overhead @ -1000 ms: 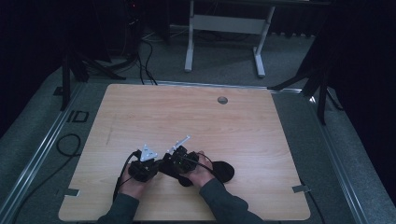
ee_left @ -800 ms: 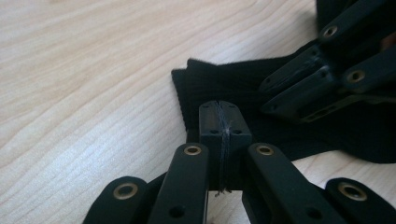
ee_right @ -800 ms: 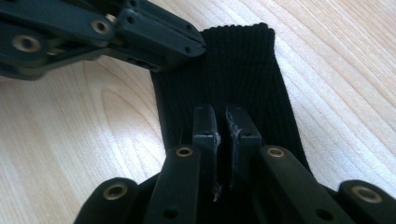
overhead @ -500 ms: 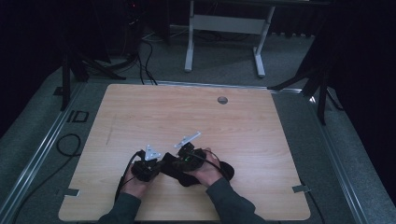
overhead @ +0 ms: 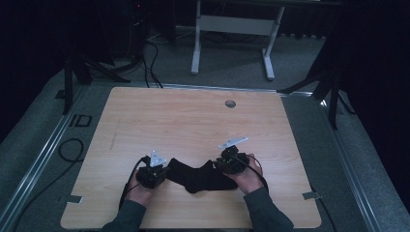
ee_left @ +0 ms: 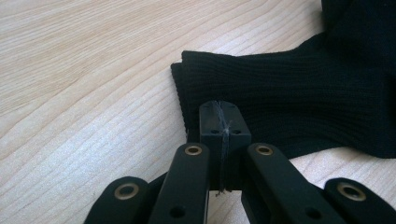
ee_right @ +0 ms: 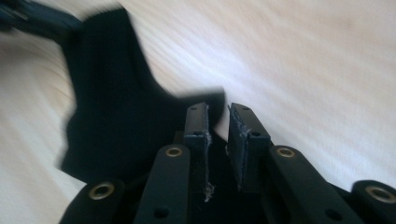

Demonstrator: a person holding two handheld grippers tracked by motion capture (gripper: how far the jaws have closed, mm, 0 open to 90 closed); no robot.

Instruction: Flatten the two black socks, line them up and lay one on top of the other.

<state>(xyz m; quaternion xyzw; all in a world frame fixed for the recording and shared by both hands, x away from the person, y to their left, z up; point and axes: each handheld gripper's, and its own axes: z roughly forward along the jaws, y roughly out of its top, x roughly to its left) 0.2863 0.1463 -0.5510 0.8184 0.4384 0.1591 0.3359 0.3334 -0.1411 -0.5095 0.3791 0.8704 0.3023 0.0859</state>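
Observation:
A black sock (overhead: 196, 176) lies stretched out near the front edge of the wooden table (overhead: 193, 121), between my two grippers. My left gripper (overhead: 162, 172) is shut on the ribbed cuff end of the sock (ee_left: 303, 93); in the left gripper view its jaws (ee_left: 219, 105) meet on the fabric's edge. My right gripper (overhead: 220, 164) is at the other end. In the blurred right gripper view its jaws (ee_right: 218, 112) stand a little apart and have just been closing, with the sock's (ee_right: 116, 107) tip lying between and under them.
A round grey grommet (overhead: 230, 103) is set into the table's far side. Beyond the table stand a white desk frame (overhead: 232, 24) and dark stands. A black cable (overhead: 67, 147) loops on the floor at the left.
My right hand has moved to the right, away from the left hand. The sock, earlier bunched by the hands, now lies drawn out between the two grippers. The left hand has kept still.

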